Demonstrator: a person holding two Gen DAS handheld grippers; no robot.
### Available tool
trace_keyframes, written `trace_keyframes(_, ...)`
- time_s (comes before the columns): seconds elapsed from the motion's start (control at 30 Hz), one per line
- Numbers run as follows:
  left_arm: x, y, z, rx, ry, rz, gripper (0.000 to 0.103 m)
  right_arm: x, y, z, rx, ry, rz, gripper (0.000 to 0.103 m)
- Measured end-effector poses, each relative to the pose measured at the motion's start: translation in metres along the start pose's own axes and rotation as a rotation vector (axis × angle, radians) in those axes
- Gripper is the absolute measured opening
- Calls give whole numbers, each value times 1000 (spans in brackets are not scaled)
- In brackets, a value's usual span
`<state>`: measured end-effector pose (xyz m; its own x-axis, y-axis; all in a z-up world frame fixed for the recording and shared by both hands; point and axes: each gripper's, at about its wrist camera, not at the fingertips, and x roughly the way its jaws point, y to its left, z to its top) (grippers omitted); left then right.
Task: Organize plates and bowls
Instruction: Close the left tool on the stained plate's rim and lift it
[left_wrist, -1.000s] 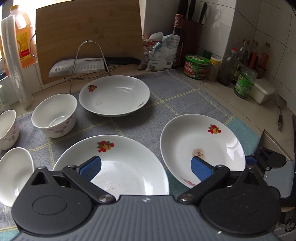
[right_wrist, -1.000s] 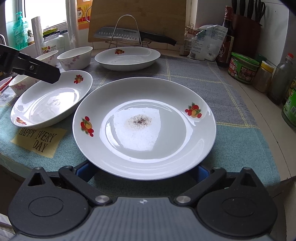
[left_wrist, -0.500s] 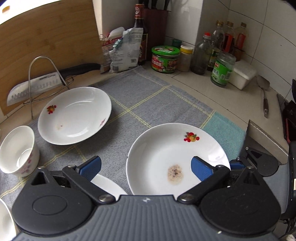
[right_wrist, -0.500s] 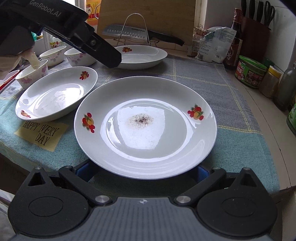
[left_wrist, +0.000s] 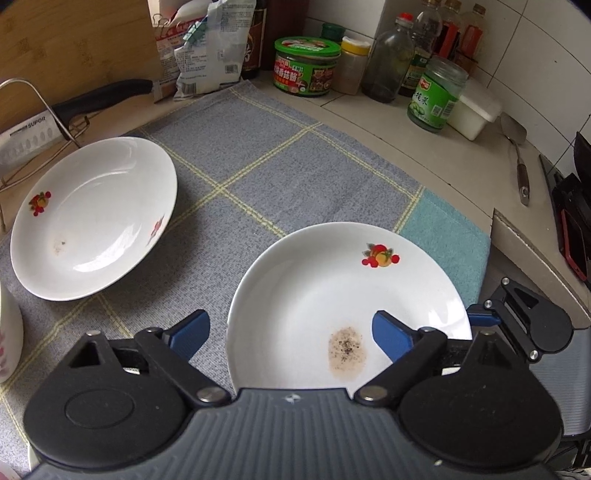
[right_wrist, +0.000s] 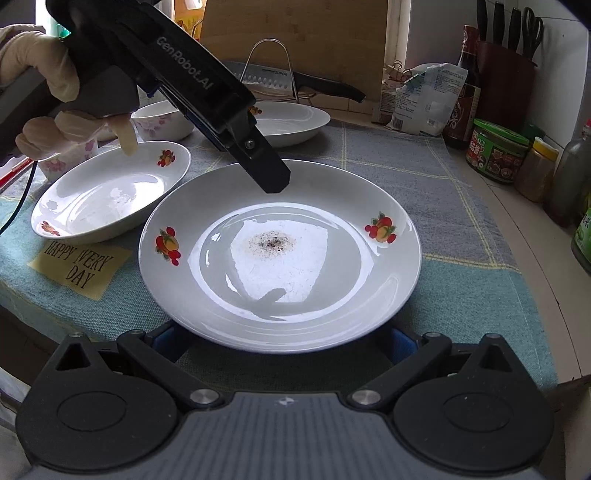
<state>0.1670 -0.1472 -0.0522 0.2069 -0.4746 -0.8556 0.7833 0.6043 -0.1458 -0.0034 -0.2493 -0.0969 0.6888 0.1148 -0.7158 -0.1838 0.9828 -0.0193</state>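
- A kitchen bench (left_wrist: 388, 122) is seen, covered by a grey and teal checked cloth (left_wrist: 258, 173) on which white plates with fruit motifs are laid out.
- The stained plate (right_wrist: 280, 254), marked by a dark speckled patch at its centre, lies at the front of the cloth, nearest the bench edge.
- The left hand-held gripper (left_wrist: 291, 334) is held above this plate by a gloved hand (right_wrist: 55, 110). Its jaws have just been closing and stand partly apart; the plate's left rim lies between the blue pads (left_wrist: 391, 338) in the left wrist view, but no pad is seen pressing on it.
- The right hand-held gripper (right_wrist: 280, 341) is set low at the plate's near rim. Its blue pads are mostly hidden under the rim, so it cannot be told whether the plate is gripped.
- A second plate (right_wrist: 110, 195) lies just beside the stained one on its left, and a third plate (left_wrist: 92, 218) lies further back, near a wire rack (right_wrist: 273, 70) holding a cleaver.
- Small floral bowls (right_wrist: 162, 123) are seen behind the second plate.
- Jars and bottles (left_wrist: 436, 92) are lined along the tiled wall at the right.
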Motion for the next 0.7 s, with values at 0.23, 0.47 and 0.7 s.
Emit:
trace_keyframes(0.23, 14, 1, 9, 5, 51, -31, 82, -2, -1, -4, -15, -24, 15, 103)
trace_keyframes(0.47, 21, 1, 16, 29, 97, -41, 81, -2, -6, -4, -38, -35, 42, 103)
trace_keyframes(0.7, 27, 0, 23, 64, 155, -47, 78, -1, -12, -1, -69, -25, 74, 103)
